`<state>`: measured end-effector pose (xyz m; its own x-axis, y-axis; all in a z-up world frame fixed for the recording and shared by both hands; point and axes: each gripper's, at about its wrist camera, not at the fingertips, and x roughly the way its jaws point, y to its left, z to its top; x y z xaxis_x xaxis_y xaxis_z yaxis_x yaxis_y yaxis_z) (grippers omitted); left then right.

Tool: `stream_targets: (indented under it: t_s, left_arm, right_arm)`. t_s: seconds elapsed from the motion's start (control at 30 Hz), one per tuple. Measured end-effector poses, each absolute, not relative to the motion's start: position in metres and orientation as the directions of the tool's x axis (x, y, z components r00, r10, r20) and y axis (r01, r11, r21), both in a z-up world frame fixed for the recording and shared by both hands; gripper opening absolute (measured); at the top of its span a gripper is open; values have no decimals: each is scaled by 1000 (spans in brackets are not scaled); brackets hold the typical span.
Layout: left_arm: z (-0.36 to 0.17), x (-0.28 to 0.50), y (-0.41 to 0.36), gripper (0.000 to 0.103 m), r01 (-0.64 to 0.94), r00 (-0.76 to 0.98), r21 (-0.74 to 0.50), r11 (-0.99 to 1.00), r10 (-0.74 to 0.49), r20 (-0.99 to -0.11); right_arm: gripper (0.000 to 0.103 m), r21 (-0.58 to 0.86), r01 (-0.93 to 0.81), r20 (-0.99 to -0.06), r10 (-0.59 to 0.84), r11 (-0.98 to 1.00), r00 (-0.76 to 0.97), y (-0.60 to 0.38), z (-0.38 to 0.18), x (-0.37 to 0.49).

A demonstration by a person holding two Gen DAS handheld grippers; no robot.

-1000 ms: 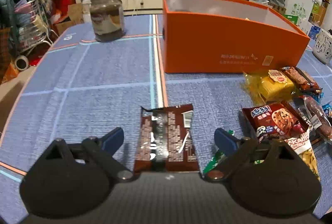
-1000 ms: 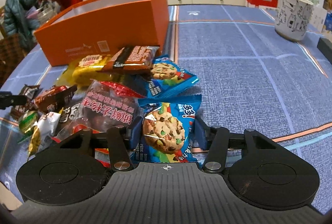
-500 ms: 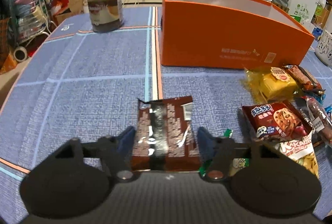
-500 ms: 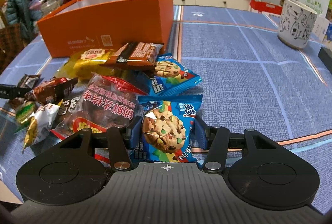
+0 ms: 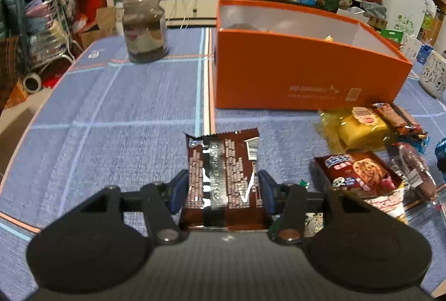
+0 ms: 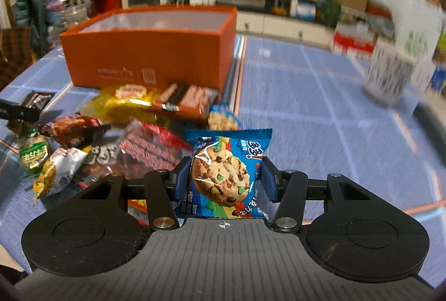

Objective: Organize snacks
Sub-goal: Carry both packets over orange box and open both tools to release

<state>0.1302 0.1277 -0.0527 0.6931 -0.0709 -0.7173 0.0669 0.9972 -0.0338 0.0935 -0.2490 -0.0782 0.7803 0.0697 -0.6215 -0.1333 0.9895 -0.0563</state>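
Observation:
My left gripper is shut on a brown snack packet, held just above the blue tablecloth. My right gripper is shut on a blue cookie packet, lifted above the snack pile. The open orange box stands ahead and right of the left gripper; in the right wrist view it is ahead and left. A pile of snacks lies in front of the box: a yellow packet, a red cookie packet, a red-wrapped packet.
A dark glass jar stands at the far left of the table. A patterned white mug stands at the right. The table's left edge drops to a cluttered floor. A second blue cookie packet lies near the box.
The left gripper closed on the brown packet and lifted it slightly. The right gripper, holding the blue cookie packet, rose and moved; its view is now blurred.

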Motion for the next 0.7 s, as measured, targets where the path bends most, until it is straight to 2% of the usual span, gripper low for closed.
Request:
stream_targets:
  t_s: [0.13, 0.4, 0.7]
  left_arm:
    - [-44, 125, 121, 49, 77, 712, -35, 996, -79, -697]
    - [-18, 112, 112, 49, 92, 768, -60, 994, -109, -631]
    - [10, 123, 98, 49, 116, 805, -128, 985, -168, -569]
  right_arm:
    - [39, -109, -155, -574, 65, 982, 816, -240, -67, 86]
    - [39, -116, -164, -543, 75, 980, 836, -235, -54, 83]
    - [39, 35, -251, -537, 230, 967, 811, -225, -25, 97]
